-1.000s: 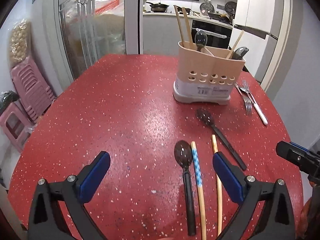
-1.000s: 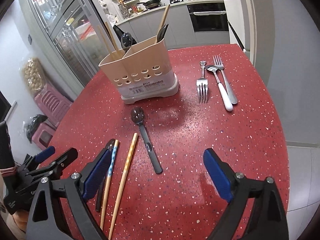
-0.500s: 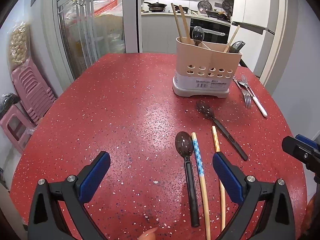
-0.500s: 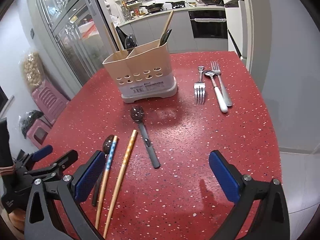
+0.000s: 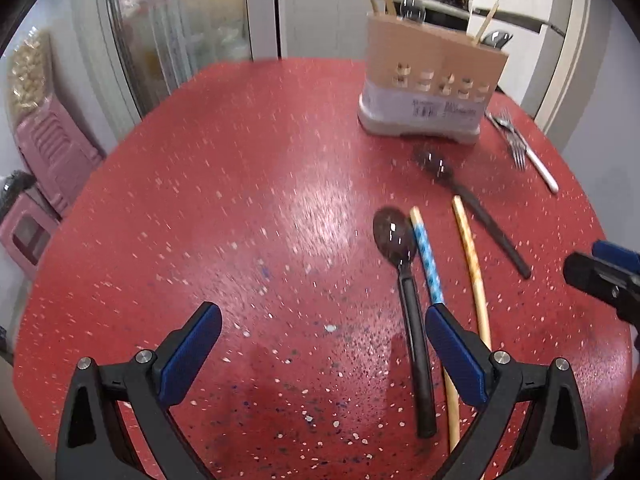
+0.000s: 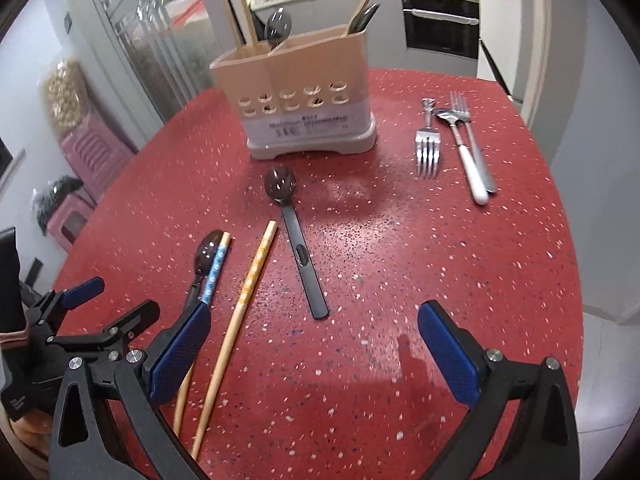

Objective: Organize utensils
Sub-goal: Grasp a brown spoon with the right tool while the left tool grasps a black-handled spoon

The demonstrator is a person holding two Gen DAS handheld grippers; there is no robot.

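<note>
On the red speckled counter (image 6: pixel 460 264), twd the far side, stands a beige utensil caddy (image 6: pixel 296 92) w/ chopsticks and a dark spoon poking out of its compartments. Just in front of it lies a dark spoon w/ grey handle (image 6: pixel 298 240), bowl twd the caddy. Nearer the cameras lie a second dark spoon (image 5: pixel 404 288), a blue-patterned chopstick (image 5: pixel 426 254) touching its right side, and a plain wooden chopstick (image 5: pixel 472 268) a bit further right, apart from both. Right of the caddy: a metal fork (image 6: pixel 427 140), a white-handled spoon (image 6: pixel 466 156) and another fork (image 6: pixel 474 140), the last two side by side, touching. Left hand-held gripper (image 5: pixel 320 354) is low over the near counter, fingers spread wide, holding nothing; its right pad (image 5: pixel 456 356) overlaps the blue chopstick in view. Right hand-held gripper (image 6: pixel 316 360) also spread wide, empty, w/ left pad (image 6: pixel 180 352) over the chopstick ends.
</note>
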